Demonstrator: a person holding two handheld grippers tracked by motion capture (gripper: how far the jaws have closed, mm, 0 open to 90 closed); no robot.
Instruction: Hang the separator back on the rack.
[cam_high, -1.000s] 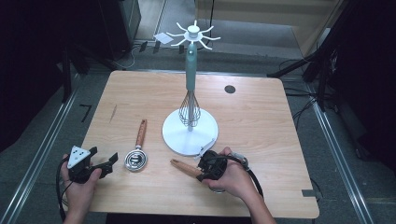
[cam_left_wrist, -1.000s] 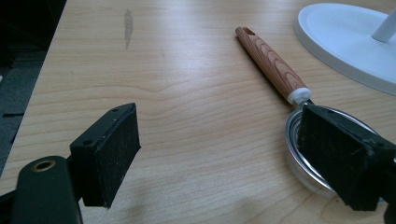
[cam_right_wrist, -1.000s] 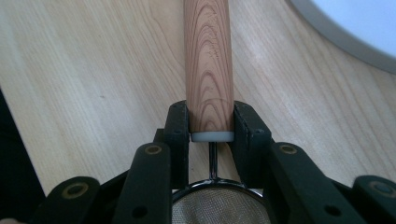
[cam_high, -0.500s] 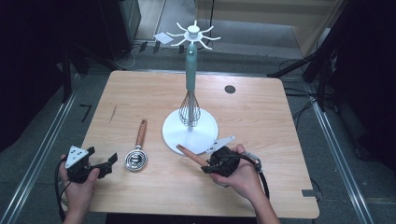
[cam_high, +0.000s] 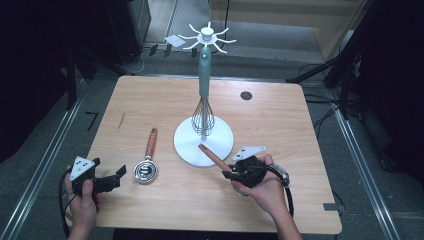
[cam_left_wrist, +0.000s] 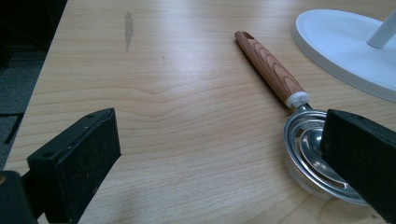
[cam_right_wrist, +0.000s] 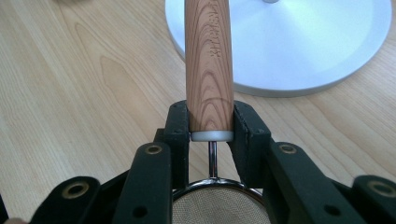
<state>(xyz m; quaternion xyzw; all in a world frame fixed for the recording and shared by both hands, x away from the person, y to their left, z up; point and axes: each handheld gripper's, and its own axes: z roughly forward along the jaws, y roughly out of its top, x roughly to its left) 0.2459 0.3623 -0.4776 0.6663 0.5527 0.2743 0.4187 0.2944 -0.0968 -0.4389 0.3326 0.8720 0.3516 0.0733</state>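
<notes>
From the high view, the right gripper (cam_high: 231, 174) clamps a wooden-handled strainer (cam_high: 212, 156) over the white stand base (cam_high: 220, 145) on the pale wood table (cam_high: 280, 125). In the left gripper view, the left gripper (cam_left_wrist: 224, 163), jaws just opened wide and empty, frames a steel egg separator (cam_left_wrist: 280, 84). In the right gripper view, pads (cam_right_wrist: 180, 128) squeeze the grained handle above fine mesh.

A pale wooden tabletop (cam_high: 150, 100) carries a white rack (cam_high: 204, 137) with a round base and a teal post topped by white hooks. A wire whisk (cam_high: 203, 117) hangs or leans at the post, its loops just above the base; which it does is hard to tell. A dark round spot (cam_high: 245, 95) marks the far right of the tabletop, and a faint dark smear (cam_left_wrist: 129, 23) sits toward its left side.
</notes>
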